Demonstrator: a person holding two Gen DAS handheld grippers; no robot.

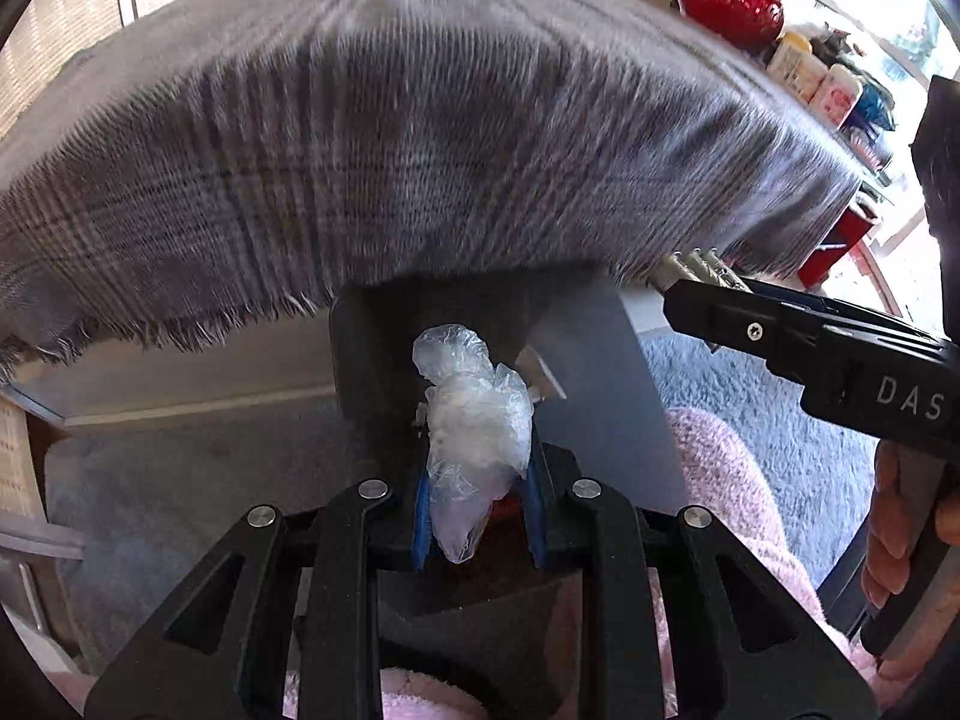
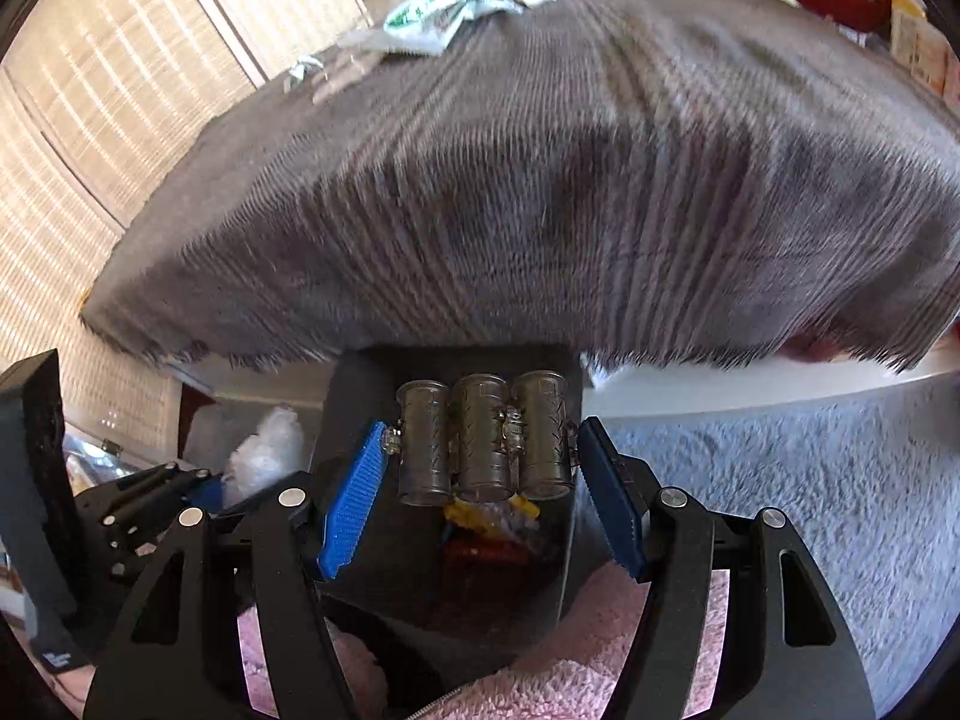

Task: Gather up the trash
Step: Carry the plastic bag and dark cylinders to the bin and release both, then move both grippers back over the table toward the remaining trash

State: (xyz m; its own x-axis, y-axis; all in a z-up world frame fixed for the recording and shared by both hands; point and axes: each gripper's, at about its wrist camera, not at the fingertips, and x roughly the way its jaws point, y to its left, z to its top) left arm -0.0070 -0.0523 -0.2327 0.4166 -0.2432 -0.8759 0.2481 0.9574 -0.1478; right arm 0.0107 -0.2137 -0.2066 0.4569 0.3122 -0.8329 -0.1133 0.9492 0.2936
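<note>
My left gripper (image 1: 478,504) is shut on a crumpled clear plastic wrap (image 1: 474,438), which sticks out past its blue pads. It hangs over the open top of a dark grey bin (image 1: 600,372) on the floor in front of the table. My right gripper (image 2: 483,480) is shut on a clear plastic pack of three joined tubes (image 2: 483,438), held crosswise between its blue pads (image 2: 354,498), above the same bin (image 2: 348,396). Yellow and red wrappers (image 2: 486,525) lie inside the bin. One finger (image 1: 780,330) of the right gripper shows in the left wrist view.
A table under a grey plaid cloth (image 1: 420,150) overhangs the bin. A green-and-white wrapper (image 2: 432,12), a red item (image 1: 732,6) and bottles (image 1: 810,72) sit on it. Blue-grey carpet (image 1: 750,408) covers the floor. Pink fluffy fabric (image 1: 720,468) lies close below the grippers.
</note>
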